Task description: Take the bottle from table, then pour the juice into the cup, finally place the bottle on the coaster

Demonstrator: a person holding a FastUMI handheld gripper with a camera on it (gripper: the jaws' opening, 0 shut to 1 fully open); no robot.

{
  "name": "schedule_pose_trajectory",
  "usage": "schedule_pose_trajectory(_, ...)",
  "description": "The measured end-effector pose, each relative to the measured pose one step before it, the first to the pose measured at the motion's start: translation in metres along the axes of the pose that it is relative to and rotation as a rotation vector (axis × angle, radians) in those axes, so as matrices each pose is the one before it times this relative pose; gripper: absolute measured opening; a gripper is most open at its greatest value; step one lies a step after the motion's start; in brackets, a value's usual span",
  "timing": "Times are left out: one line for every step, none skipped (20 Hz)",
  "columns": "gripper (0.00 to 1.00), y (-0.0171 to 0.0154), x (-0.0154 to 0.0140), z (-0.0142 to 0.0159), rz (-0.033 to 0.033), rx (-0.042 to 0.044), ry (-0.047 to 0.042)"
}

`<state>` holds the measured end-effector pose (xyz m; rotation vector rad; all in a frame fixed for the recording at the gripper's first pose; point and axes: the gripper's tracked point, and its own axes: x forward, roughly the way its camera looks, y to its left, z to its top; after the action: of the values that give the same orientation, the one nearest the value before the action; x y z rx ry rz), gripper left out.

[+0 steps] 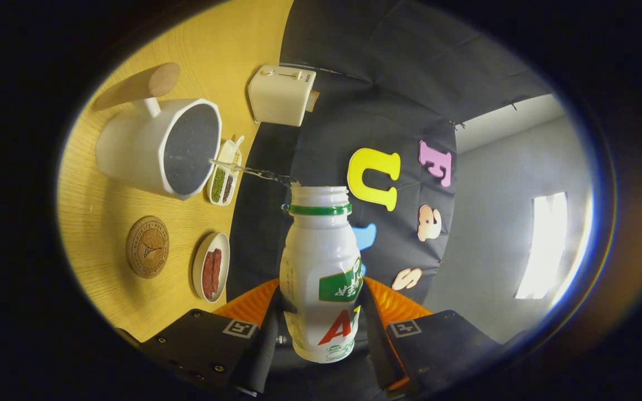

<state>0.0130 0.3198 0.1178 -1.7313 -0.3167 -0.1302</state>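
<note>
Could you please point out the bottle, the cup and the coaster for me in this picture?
bottle (321,262): gripper view, on its white body, held between the claw's fingers.
cup (131,150): gripper view, on its white outer wall.
coaster (147,247): gripper view, on the middle of its round top.

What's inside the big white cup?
A thin stream from the bottle, held between the gripper fingers, enters the cup. Inside looks dark and speckled; the liquid level can't be told.

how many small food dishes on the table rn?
2. One long dish of green and dark bits lies beside the cup, under the pour stream. One round dish of reddish strips sits next to the coaster. The cup may hide others.
</note>
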Motion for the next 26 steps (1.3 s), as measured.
schedule_pose_trajectory(0.71, -0.00026, 0.00024, 0.00038, 0.00087, -0.00037, -0.00054)
schedule_pose_trajectory(0.72, -0.00011, -0.00041, -0.00035, 0.00018, -0.00201, -0.00055)
schedule_pose_trajectory(0.71, -0.00049, -0.00026, 0.00016, -0.00035, -0.00329, 0.00029)
schedule_pose_trajectory(0.72, -0.00027, -0.00020, -0.00015, -0.00026, -0.00194, -0.00011)
schedule_pose_trajectory(0.72, -0.00046, 0.00065, 0.00020, -0.00048, -0.00110, -0.00067)
schedule_pose_trajectory(0.72, -0.00034, 0.00039, 0.00025, -0.00081, -0.00193, -0.00106)
schedule_pose_trajectory(0.71, -0.00113, -0.00018, -0.00050, -0.00118, -0.00222, -0.00005)
schedule_pose_trajectory(0.72, -0.00049, -0.00029, 0.00018, -0.00093, -0.00160, -0.00083)
schedule_pose_trajectory(0.72, -0.00077, 0.00057, 0.00039, -0.00178, -0.00315, -0.00047)
schedule_pose_trajectory(0.72, -0.00041, -0.00021, 0.00011, -0.00126, -0.00436, -0.00020)
schedule_pose_trajectory(0.72, -0.00096, 0.00041, -0.00008, -0.00237, -0.00410, -0.00025)
schedule_pose_trajectory(0.71, -0.00042, -0.00059, -0.00039, -0.00006, -0.00238, -0.00097)
schedule_pose_trajectory(0.71, -0.00055, 0.00016, 0.00014, 0.00010, -0.00145, -0.00052)
schedule_pose_trajectory(0.72, -0.00050, -0.00024, -0.00018, 0.00015, -0.00273, -0.00081)
schedule_pose_trajectory(0.72, -0.00085, 0.00079, 0.00077, -0.00182, -0.00368, -0.00075)
schedule_pose_trajectory(0.71, -0.00111, -0.00023, 0.00047, -0.00175, -0.00416, -0.00132)
schedule_pose_trajectory(0.71, -0.00019, 0.00013, 0.00021, -0.00017, -0.00228, -0.00130)
schedule_pose_trajectory(0.72, -0.00028, -0.00005, 0.00118, -0.00038, -0.00210, -0.00150)
schedule_pose_trajectory(0.72, -0.00057, 0.00038, -0.00036, -0.00093, -0.00270, -0.00097)
schedule_pose_trajectory(0.71, -0.00093, -0.00053, 0.00059, -0.00191, -0.00240, -0.00191)
schedule_pose_trajectory(0.71, -0.00027, 0.00037, 0.00116, -0.00043, -0.00174, -0.00207)
schedule_pose_trajectory(0.72, -0.00009, 0.00048, 0.00042, -0.00108, -0.00344, -0.00069)
schedule_pose_trajectory(0.72, -0.00038, 0.00052, 0.00054, -0.00154, -0.00585, -0.00078)
schedule_pose_trajectory(0.72, -0.00019, -0.00008, 0.00073, -0.00052, -0.00456, -0.00044)
schedule_pose_trajectory(0.72, -0.00043, 0.00047, 0.00035, -0.00136, -0.00161, -0.00218)
schedule_pose_trajectory(0.71, 0.00001, 0.00004, -0.00012, 0.00072, 0.00006, 0.00012)
